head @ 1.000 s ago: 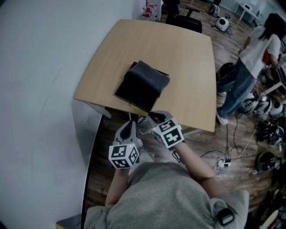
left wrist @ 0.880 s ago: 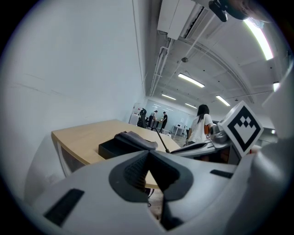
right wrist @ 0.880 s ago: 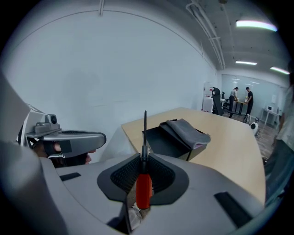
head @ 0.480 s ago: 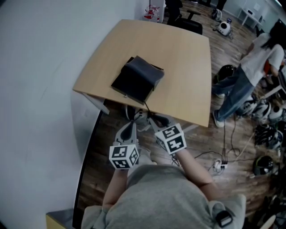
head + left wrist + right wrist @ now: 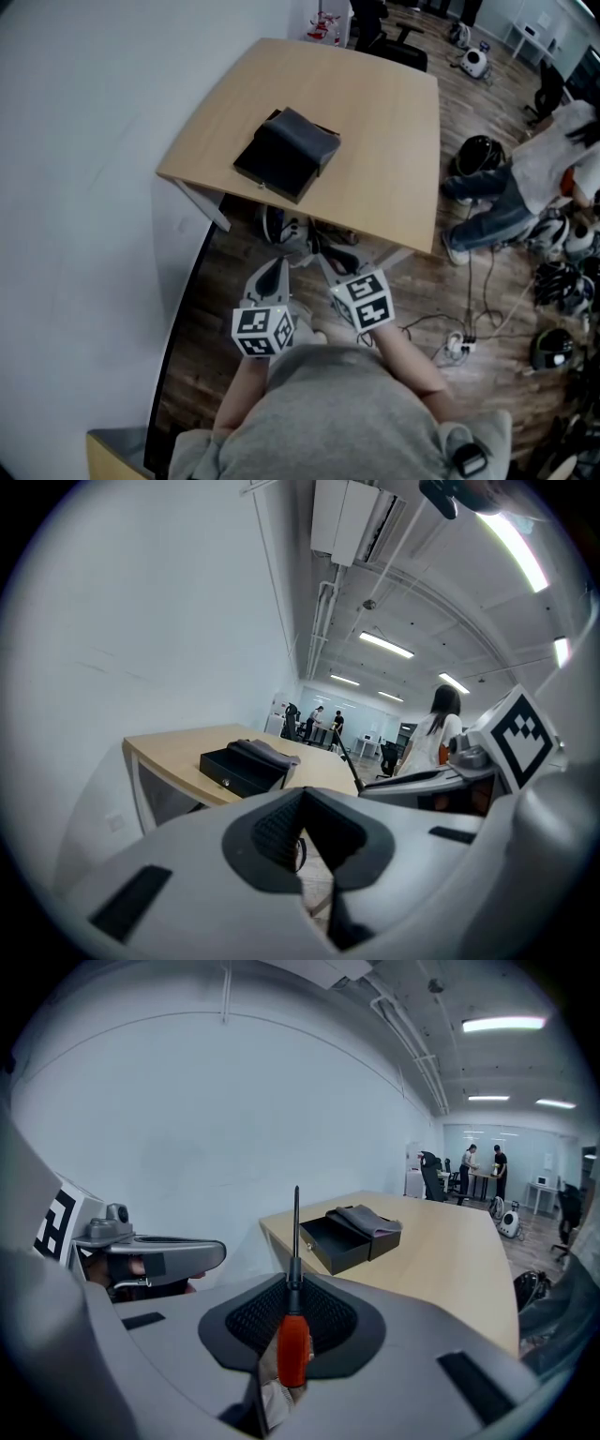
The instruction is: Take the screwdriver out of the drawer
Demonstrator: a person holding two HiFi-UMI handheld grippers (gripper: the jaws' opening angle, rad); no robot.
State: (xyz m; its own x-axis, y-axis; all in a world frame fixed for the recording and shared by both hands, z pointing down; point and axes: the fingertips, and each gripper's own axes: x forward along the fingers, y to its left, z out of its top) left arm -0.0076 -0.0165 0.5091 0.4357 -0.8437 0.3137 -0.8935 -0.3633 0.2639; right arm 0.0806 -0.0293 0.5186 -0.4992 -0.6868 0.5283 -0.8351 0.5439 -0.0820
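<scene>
My right gripper [image 5: 294, 1283] is shut on a screwdriver [image 5: 293, 1346] with a red handle; its thin shaft sticks up past the pads. The black drawer box [image 5: 349, 1237] stands pulled open on the wooden table [image 5: 450, 1246], a grey cloth [image 5: 372, 1219] on its top. In the head view the box [image 5: 281, 159] sits near the table's front edge, and both grippers hang over the floor short of the table [image 5: 375, 122]. My left gripper [image 5: 300, 803] is shut with nothing in it, beside the right gripper [image 5: 323, 255].
A white wall [image 5: 84, 187] runs along the left. A person [image 5: 506, 187] stands right of the table. Cables [image 5: 464, 342] and helmets [image 5: 562, 272] lie on the wooden floor at the right. An office chair [image 5: 398, 47] is behind the table.
Both grippers have drawn back from the table's front edge toward my body, the right one still carrying the screwdriver. The table and drawer now lie farther ahead.
</scene>
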